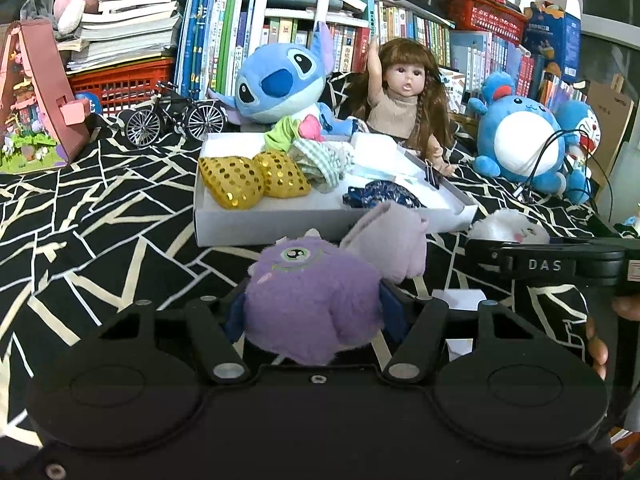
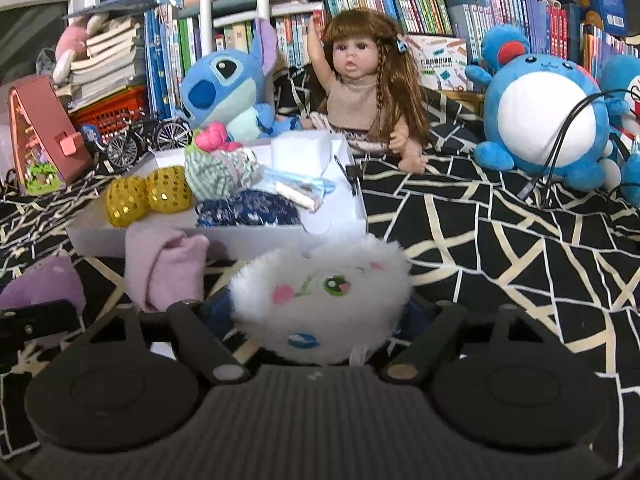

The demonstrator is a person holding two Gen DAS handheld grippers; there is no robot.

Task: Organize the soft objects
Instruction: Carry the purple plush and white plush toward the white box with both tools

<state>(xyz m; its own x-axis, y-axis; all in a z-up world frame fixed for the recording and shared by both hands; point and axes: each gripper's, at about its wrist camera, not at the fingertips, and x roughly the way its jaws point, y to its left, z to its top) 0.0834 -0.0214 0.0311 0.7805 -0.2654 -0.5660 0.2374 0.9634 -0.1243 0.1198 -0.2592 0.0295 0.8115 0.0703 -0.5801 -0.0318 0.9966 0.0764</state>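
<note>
Left tongs [image 1: 312, 312] are closed on a purple plush [image 1: 312, 300], whose fuzzy body fills the gap between the blue pads, its embroidered eye facing forward and up. Right tongs [image 2: 320, 312] hold a white plush [image 2: 324, 300] between their pads in the same manner; the fur bulges past both fingers, so the firmness of that grip cannot be told. Just ahead of both pairs, across a narrow strip of black patterned cloth [image 1: 100, 220], lies the white box [image 1: 264, 224], its long axis running crosswise to the tongs' line of approach and its near wall facing them. The box already holds two gold sequined cushions [image 1: 252, 178], a checked bundle [image 1: 320, 160] and a dark blue fabric piece [image 1: 380, 196]; a pale lilac cloth [image 1: 392, 240] rests against its near wall. The left tongs face the box's middle, the right tongs its right end, so each load probably needs only a short forward carry over the wall.
</note>
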